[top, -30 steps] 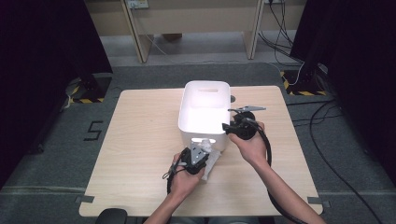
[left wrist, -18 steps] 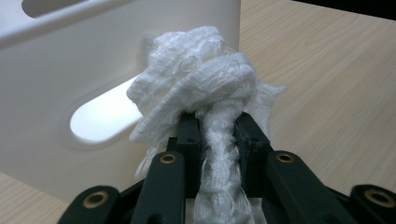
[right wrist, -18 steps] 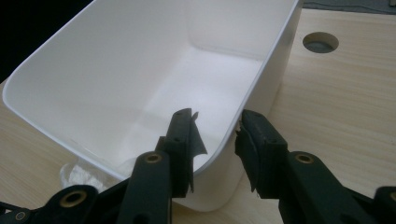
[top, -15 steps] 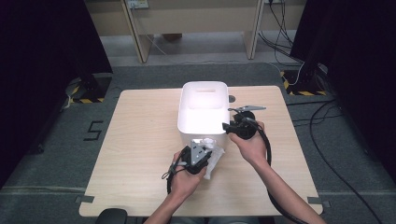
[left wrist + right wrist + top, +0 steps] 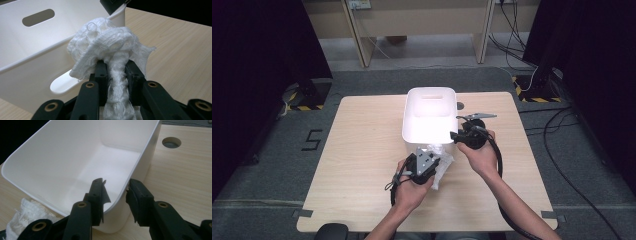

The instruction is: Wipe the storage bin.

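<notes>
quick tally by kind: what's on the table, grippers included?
White bin: 1
White cloth: 1
Grippers: 2, left gripper, right gripper
Total: 4

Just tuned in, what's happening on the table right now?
A person works with two handheld grippers at a wooden table. The left gripper is shut on a bunched white mesh cloth and holds it just outside the near wall of a white plastic bin. The right gripper straddles the bin's near corner rim, one jaw inside and one outside. The cloth is not yet in the bin.
</notes>
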The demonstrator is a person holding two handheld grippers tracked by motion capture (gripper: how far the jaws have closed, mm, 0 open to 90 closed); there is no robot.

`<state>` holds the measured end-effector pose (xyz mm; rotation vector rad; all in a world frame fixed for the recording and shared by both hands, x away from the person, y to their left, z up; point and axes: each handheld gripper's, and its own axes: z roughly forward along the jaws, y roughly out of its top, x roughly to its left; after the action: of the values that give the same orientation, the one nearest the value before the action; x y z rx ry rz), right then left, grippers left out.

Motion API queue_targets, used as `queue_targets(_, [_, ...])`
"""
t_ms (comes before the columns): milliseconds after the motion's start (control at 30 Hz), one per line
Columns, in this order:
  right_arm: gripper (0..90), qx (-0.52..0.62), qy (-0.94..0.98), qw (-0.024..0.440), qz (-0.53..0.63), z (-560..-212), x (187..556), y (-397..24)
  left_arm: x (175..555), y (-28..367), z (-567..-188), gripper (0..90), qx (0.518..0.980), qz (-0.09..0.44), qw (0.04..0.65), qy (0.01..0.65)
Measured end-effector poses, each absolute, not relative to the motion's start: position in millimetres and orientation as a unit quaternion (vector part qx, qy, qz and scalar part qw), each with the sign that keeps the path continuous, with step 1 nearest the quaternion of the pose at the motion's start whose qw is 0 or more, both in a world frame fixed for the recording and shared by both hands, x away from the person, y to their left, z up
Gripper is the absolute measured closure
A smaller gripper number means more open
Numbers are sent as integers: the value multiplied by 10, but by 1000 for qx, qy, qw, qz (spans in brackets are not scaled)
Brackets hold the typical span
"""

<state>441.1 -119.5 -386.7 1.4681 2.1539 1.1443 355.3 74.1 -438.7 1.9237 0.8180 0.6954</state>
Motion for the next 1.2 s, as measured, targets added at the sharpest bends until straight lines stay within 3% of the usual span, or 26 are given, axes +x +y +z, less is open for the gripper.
queue_targets(1200, [658, 509, 749, 147, 398, -3868, 4412, -1197, 3620, 669, -4539, 748, 793, 276, 429, 334])
